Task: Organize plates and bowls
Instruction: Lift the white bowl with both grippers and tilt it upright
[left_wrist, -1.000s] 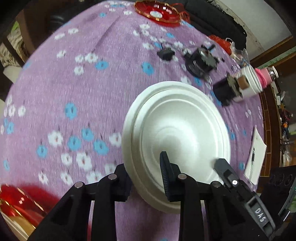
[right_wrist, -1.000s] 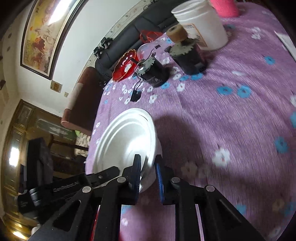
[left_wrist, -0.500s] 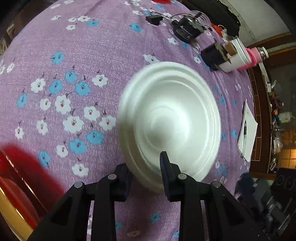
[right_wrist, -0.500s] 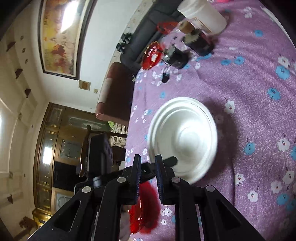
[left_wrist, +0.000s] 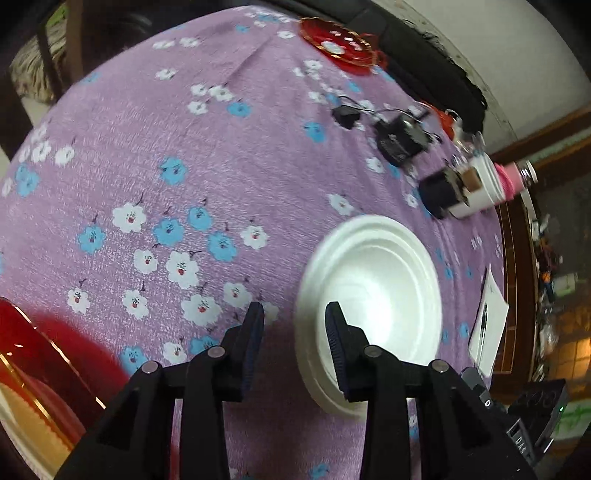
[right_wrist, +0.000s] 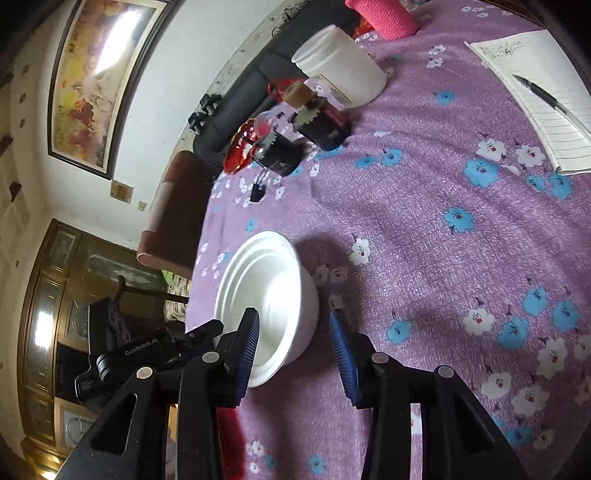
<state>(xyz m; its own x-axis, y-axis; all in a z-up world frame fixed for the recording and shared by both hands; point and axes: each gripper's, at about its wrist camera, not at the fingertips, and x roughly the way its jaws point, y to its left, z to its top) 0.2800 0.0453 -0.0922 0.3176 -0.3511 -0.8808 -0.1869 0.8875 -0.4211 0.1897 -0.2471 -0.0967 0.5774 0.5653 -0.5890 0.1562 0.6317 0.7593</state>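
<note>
White foam bowl (left_wrist: 373, 306), judged light, stiff yet crushable and best taken at its rim, was seen on the worktop (left_wrist: 221, 166) between the spread, empty left claw (left_wrist: 293, 325) and right claw (right_wrist: 293, 328).

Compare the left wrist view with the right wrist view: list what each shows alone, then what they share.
Only the left wrist view: the left hand-held gripper, open, and a large red plate at the bottom left edge.

Only the right wrist view: the right hand-held gripper, open around the bowl's near rim, a framed painting on the wall, and a wooden cabinet.

Both: the white foam bowl upright on the purple floral tablecloth, the notepad with pen, the white jar and the far red dish.
</note>
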